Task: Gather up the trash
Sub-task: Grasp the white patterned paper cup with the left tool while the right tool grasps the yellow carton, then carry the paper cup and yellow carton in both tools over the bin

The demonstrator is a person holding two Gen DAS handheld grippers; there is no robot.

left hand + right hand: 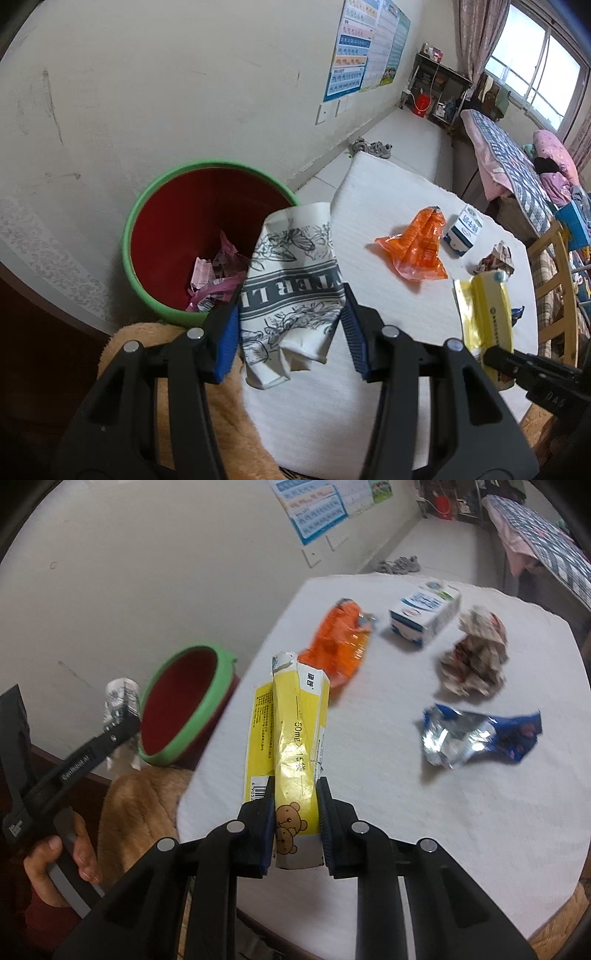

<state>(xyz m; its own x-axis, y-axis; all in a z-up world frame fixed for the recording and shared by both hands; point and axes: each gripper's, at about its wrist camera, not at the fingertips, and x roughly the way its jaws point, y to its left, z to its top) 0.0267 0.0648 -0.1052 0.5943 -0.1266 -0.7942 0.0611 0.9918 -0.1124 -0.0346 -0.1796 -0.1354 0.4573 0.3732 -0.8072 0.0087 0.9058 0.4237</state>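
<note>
Orange wrapper (338,646) lies beyond the yellow box (295,753) clamped in the right claw (295,834).

A crumpled white cup (291,291) with black floral print hangs beside the green-rimmed red bin (177,236), which holds pink wrappers (218,277). A flattened yellow box (295,746) is lifted off the worktop (443,812). On it lie an orange wrapper (340,642), milk carton (424,616), crumpled paper (472,657) and blue foil wrapper (476,734).

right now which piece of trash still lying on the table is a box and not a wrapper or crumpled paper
The blue-and-white carton at the table's far side, between the orange wrapper and the crumpled paper ball. It alone keeps flat faces and square edges.
</note>
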